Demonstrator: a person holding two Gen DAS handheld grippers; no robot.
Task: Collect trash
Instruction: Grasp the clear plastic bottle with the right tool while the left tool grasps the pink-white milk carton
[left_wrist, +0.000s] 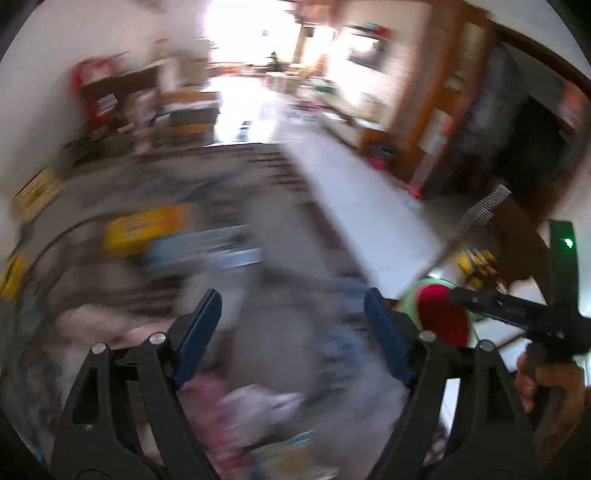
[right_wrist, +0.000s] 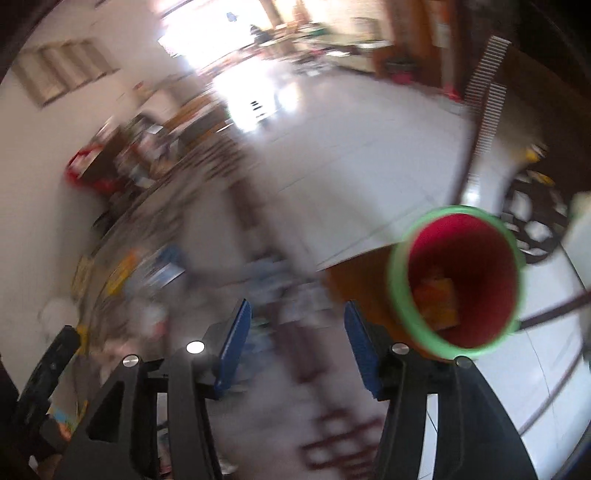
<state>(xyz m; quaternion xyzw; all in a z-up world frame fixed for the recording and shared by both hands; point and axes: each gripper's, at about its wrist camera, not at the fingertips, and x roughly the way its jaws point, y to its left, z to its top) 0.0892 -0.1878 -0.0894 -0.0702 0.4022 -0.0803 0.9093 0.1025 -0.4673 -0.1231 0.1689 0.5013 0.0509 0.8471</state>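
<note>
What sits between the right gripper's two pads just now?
Nothing held: in the right wrist view the right gripper shows only blurred table clutter between its pads; the bin lies right.

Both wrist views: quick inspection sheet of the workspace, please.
Surface: patterned table top, heavily motion-blurred.
Job's things: red bin with green rim, tilted mouth toward the right camera, orange wrapper inside.
Clutter: blurred yellow, blue and pink packets across the table; not identifiable.
Grippers: left gripper open, empty; right gripper open, empty.
Cables: nothing seen.
Surroundings: white tiled floor, wooden furniture, bright doorway.
</note>
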